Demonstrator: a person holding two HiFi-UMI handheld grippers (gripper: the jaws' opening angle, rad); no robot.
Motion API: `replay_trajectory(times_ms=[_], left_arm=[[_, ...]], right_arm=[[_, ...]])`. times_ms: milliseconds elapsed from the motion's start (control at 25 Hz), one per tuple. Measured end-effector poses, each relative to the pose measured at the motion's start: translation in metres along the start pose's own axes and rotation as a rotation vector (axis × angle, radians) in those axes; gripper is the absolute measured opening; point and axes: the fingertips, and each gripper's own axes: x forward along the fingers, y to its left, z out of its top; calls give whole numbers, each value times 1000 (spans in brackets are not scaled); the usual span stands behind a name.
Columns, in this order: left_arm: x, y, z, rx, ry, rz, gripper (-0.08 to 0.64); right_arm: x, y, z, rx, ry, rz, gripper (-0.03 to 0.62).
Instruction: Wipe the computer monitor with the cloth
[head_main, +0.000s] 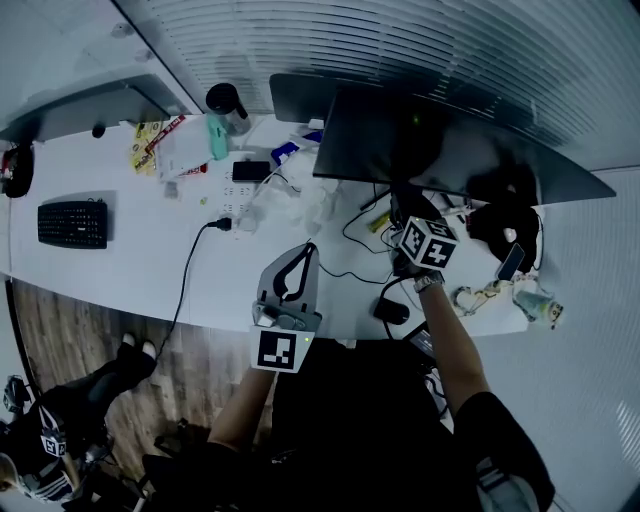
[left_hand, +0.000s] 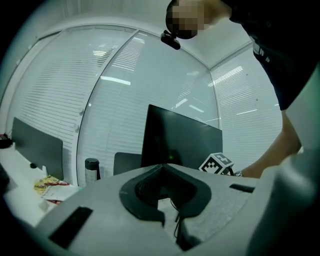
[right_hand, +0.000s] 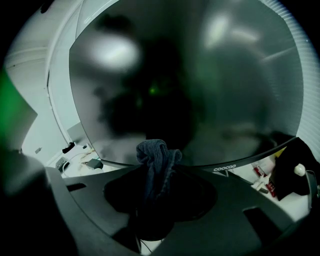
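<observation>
Right gripper view — cloth (right_hand: 157, 156) between jaws

The monitor (head_main: 440, 150) was a wide, dark, thin-framed screen, switched off. It stood upright near the far edge of the white counter (head_main: 150, 270), its face turned towards the person. Its glossy surface (right_hand: 185, 85) carried dim smeared reflections and one small green glint, and pale lettering marked the lower bezel. From the left gripper view it (left_hand: 180, 142) rose as a plain black rectangle. The cloth (right_hand: 157, 160) was dark blue-grey with a ribbed, knitted look. It was bunched into a wad and pinched between the jaws of the right tongs (right_hand: 160, 172). Its crumpled top stuck out beyond the jaw tips, in front of the screen's lower edge. Whether it touched the glass could not be told.
</observation>
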Motion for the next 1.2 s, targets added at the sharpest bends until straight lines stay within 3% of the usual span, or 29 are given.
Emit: replay_trajectory(times_ms=[400, 1200], left_arm=[[-13, 26, 4, -6, -13, -20, 6], [-54, 69, 1, -17, -6, 73, 6]], right_arm=[[21, 74, -1, -36, 6, 74, 144], [53, 180, -7, -87, 32, 219, 146]])
